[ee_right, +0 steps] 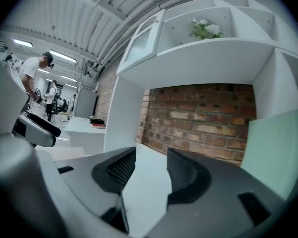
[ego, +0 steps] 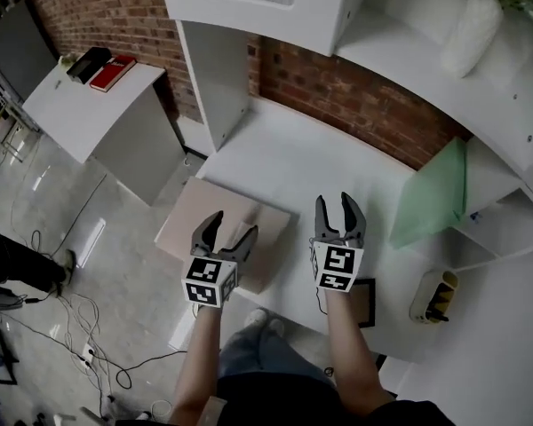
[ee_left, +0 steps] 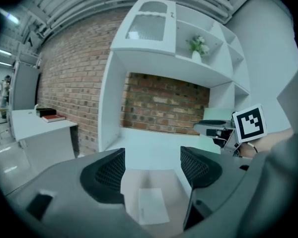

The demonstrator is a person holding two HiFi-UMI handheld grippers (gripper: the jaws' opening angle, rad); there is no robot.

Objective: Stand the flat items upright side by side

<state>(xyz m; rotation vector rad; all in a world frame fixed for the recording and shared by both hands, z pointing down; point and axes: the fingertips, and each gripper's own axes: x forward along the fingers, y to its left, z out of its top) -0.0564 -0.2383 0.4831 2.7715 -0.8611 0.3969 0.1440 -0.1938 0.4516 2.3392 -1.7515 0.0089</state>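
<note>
Seen from above, I hold a gripper in each hand over a white worktop (ego: 284,162). It sits inside a white shelving unit with a brick back wall (ego: 355,105).

My left gripper (ego: 233,224) has its jaws apart and empty. It hangs over a flat beige parcel (ego: 185,224) lying on its face at the worktop's left corner; I cannot tell whether the parcel rests wholly on the worktop. In the left gripper view the parcel and its white label (ee_left: 151,207) show below and between the jaws, which do not touch it.

My right gripper (ego: 334,201) also has its jaws parted around nothing, and it points nearly level at bare worktop and brick.

A pale green flat item (ego: 431,193) already stands on edge at the far right, leaning on the unit's side panel. I judge it gives the others something to line up beside. A dark flat framed item (ego: 366,302) lies at the near edge by my right wrist.

The beige parcel looks to be the next one to stand up, and jaws this wide suit taking its edges.
</note>
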